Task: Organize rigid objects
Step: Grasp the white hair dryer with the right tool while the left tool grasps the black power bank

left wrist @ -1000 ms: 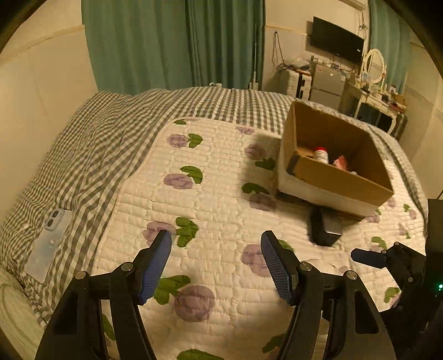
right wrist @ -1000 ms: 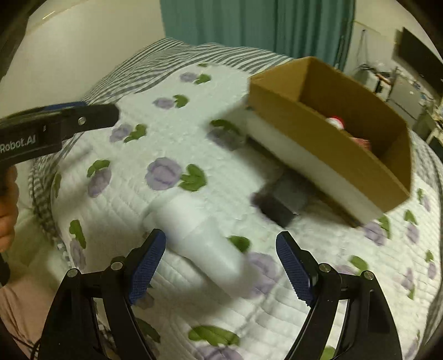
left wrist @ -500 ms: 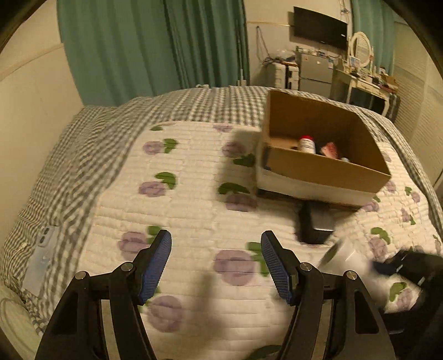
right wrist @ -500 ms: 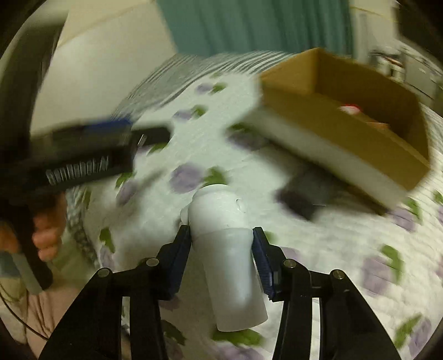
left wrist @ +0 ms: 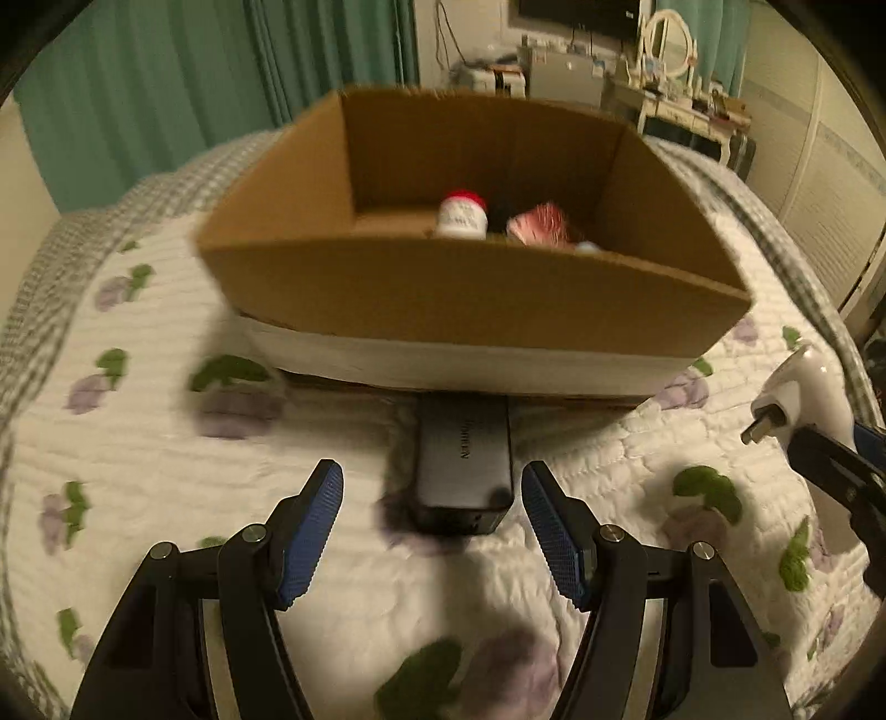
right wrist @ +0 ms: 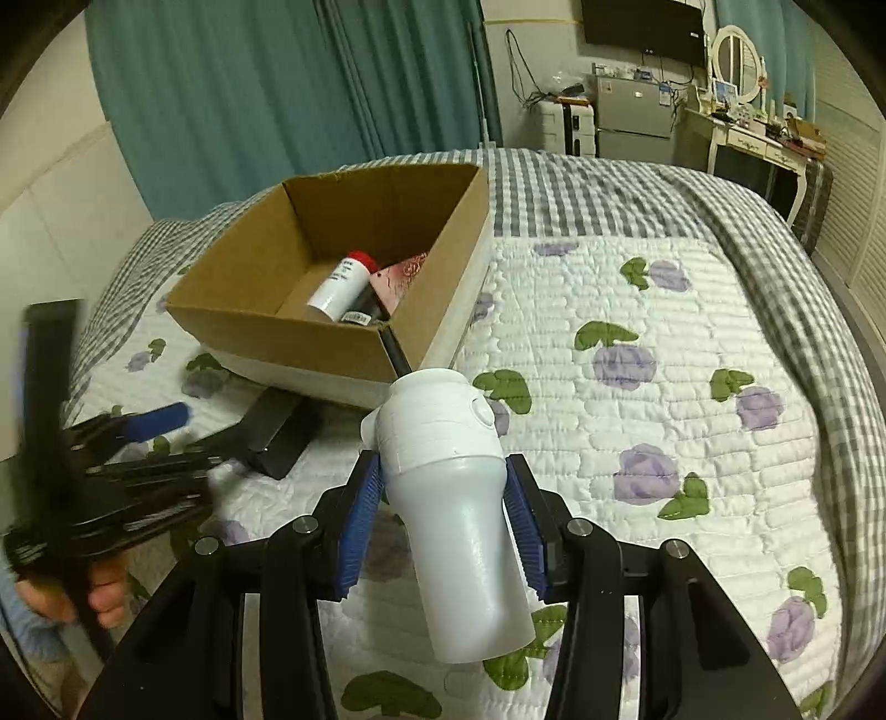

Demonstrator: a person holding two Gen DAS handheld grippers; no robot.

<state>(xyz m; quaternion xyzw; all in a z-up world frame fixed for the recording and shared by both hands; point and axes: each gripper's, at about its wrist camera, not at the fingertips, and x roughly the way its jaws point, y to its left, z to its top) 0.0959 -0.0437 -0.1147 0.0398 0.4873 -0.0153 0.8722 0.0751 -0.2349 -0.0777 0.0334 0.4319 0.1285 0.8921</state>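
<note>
In the right wrist view the left tongs point(right wrist: 160, 418) smear into motion blur. The brown cardboard box's point(left wrist: 476, 293) near wall hides the lower part of the red-capped white bottle point(left wrist: 462, 216); the pink item point(left wrist: 537, 224) beside it is too blurred to identify.

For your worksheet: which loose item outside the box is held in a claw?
The white bottle, clamped in the right claw; the black box lies free on the quilt.

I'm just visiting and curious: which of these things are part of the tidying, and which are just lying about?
Part of the job:
cardboard box
white plug-in device
dark rectangular device
red-capped bottle

Just lying about:
quilt
curtains
television
mirror
</note>
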